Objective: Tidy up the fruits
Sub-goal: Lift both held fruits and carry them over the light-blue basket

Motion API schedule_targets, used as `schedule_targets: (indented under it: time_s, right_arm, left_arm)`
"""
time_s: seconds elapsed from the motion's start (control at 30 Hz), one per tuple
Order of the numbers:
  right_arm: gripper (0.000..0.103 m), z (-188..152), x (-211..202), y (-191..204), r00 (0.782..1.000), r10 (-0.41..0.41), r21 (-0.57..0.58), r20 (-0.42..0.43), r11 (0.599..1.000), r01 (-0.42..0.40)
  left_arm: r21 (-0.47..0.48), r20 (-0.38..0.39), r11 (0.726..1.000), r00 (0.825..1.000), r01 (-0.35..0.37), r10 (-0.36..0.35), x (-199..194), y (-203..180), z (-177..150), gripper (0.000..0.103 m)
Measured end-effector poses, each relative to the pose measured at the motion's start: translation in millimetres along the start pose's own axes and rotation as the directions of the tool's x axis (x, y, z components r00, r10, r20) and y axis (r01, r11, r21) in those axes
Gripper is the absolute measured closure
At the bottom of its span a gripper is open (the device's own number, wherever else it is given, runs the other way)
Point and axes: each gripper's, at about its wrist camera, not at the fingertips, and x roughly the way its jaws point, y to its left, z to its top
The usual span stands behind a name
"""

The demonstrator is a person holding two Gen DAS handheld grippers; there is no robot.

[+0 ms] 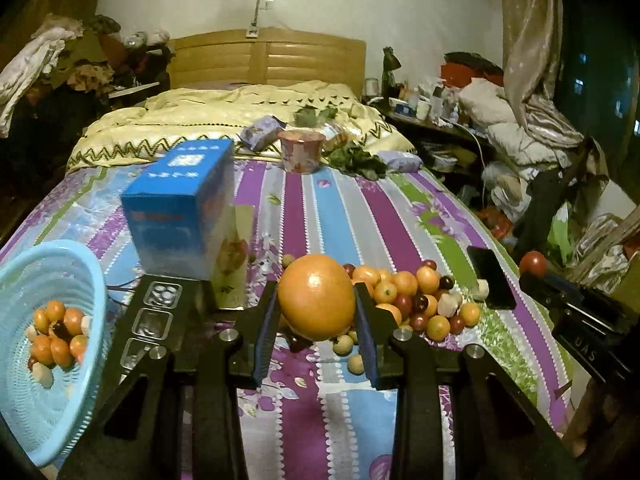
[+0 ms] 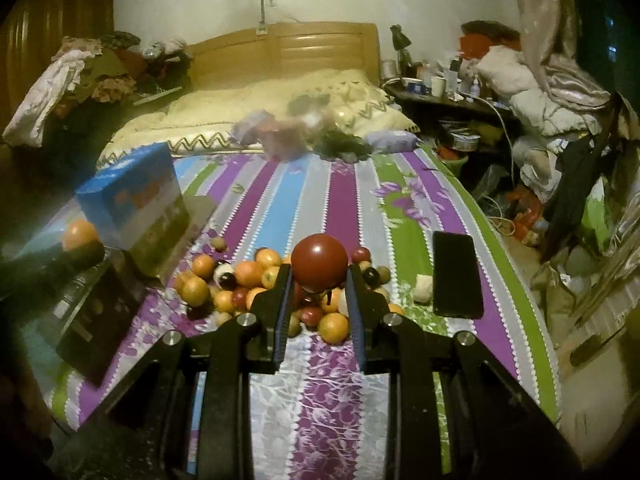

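Striped bedding (image 1: 340,208) carries the fruit pile (image 1: 416,296), above which the left gripper (image 1: 316,300) clamps a firm, likely weighty orange (image 1: 316,296) across its middle, the right gripper (image 2: 319,276) likewise pinching a smooth, probably slippery red fruit (image 2: 319,258).

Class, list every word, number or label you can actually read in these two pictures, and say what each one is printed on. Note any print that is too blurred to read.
"UAS": white letters, seen upside down, on the right gripper, left wrist view.
Blue box: white print on top and red print on the side, too blurred to read.
Red cup: patterned, no legible text.
Phone: dark screen, nothing showing.
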Motion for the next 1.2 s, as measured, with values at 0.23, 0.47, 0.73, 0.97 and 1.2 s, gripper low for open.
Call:
schedule_targets:
  time_s: [0.23, 0.47, 0.73, 0.97, 1.2]
  right_arm:
    - [0.077, 23.4, -8.9, 35.4, 0.998, 0.047, -0.031, 0.038, 0.998, -0.045]
    - [0.077, 42.9, -10.2, 86.8, 0.991, 0.128, -0.078, 0.050, 0.989, -0.124]
    - [0.077, 55.4, -4.2, 157.6, 0.971, 0.239, -0.140, 0.024, 0.962, -0.233]
    - [0.077, 56.0, 1.1, 218.4, 0.948, 0.319, -0.205, -0.012, 0.927, -0.314]
    - [0.077, 58.1, 7.8, 272.2, 0.925, 0.377, -0.269, -0.056, 0.886, -0.378]
  left_arm:
    - [-0.044, 0.027, 0.998, 0.998, -0.053, 0.054, -23.6, 36.3, 19.1, 0.066]
    - [-0.097, 0.055, 0.989, 0.992, -0.110, 0.116, -51.3, 87.7, 32.0, 0.066]
    - [-0.154, 0.062, 0.969, 0.977, -0.191, 0.202, -77.0, 149.2, 31.6, 0.066]
    - [-0.202, 0.043, 0.941, 0.958, -0.270, 0.284, -94.3, 202.9, 23.8, 0.066]
    - [-0.245, 0.020, 0.915, 0.942, -0.321, 0.336, -105.7, 250.4, 17.3, 0.066]
